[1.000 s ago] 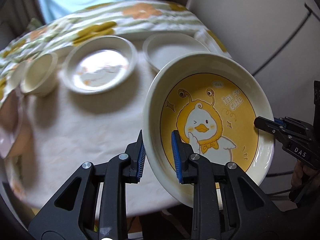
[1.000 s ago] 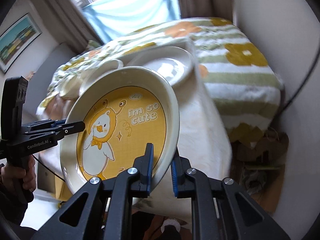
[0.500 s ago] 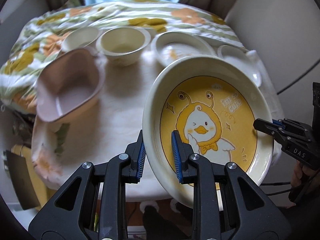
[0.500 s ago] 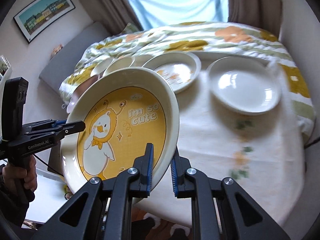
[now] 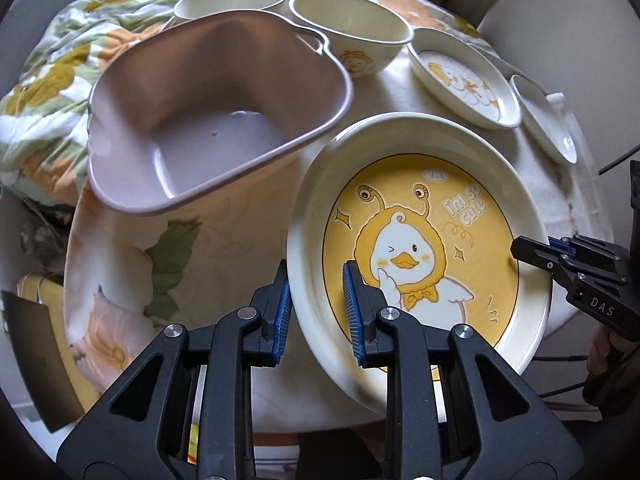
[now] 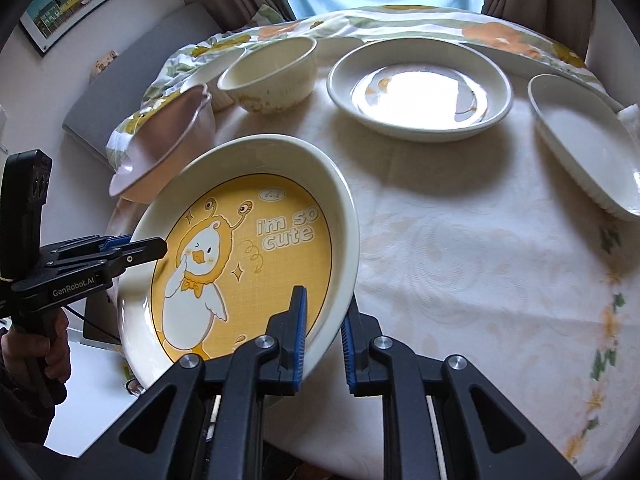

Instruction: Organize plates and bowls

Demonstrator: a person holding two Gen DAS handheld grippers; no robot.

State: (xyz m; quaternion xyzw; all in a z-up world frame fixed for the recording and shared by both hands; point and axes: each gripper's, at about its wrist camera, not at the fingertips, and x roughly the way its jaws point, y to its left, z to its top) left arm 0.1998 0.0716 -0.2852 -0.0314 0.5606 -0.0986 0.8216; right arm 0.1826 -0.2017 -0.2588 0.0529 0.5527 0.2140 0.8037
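Note:
A cream oval plate with a yellow duck picture hangs tilted above the near-left part of the table. My left gripper is shut on its left rim, my right gripper on its right rim. Each gripper shows in the other's view: the right gripper at the plate's far edge, the left gripper likewise, with a hand on its handle. A pink heart-shaped bowl sits just beyond the plate's left side.
Along the back of the cloth-covered table stand a cream bowl, another cream bowl, a small duck plate and a white oval dish. The table's edge runs near left.
Both grippers have carried the duck plate leftward along the table and lower. The pink bowl, once far left, now fills the left wrist view beside the plate. Both grips are unchanged.

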